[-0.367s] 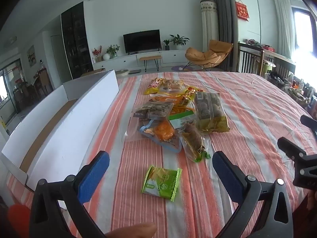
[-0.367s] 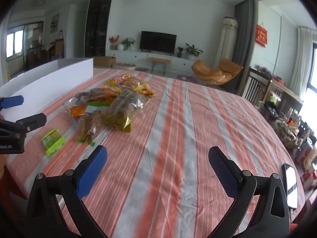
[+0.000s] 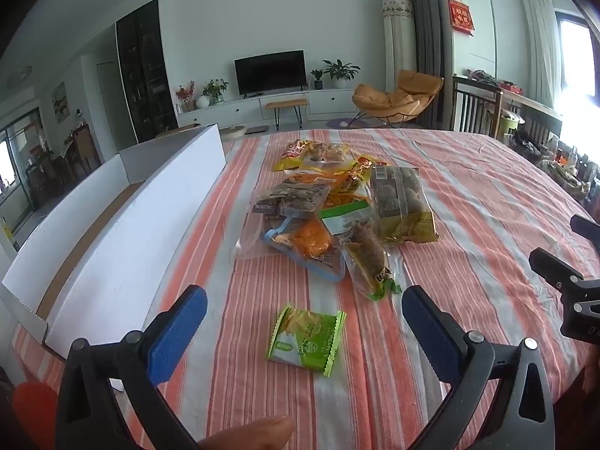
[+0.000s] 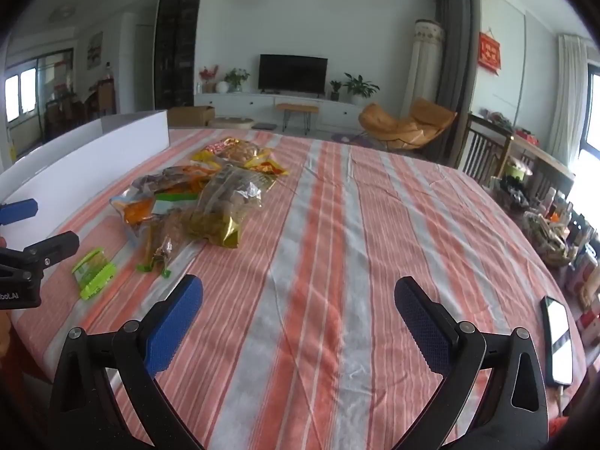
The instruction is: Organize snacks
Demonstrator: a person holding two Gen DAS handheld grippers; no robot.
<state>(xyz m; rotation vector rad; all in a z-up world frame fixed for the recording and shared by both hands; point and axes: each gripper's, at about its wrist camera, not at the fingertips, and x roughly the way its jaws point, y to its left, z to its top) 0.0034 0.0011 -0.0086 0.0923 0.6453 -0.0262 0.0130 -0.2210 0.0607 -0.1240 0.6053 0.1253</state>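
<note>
Green packet [image 3: 305,339] lies flat between the open, empty left tongs [image 3: 304,328]. Pads may skid off thin foil (right tongs [image 4: 298,318] also open, idle).

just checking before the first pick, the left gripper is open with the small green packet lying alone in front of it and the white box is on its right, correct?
One thing is off: the white box is on the left of the left gripper, not its right, as the left wrist view shows. The gripper is open, and the small green packet lies alone in front of it.

Bright daylight, window [image 3: 577,60] glare at right, fisheye-curved edges
</note>
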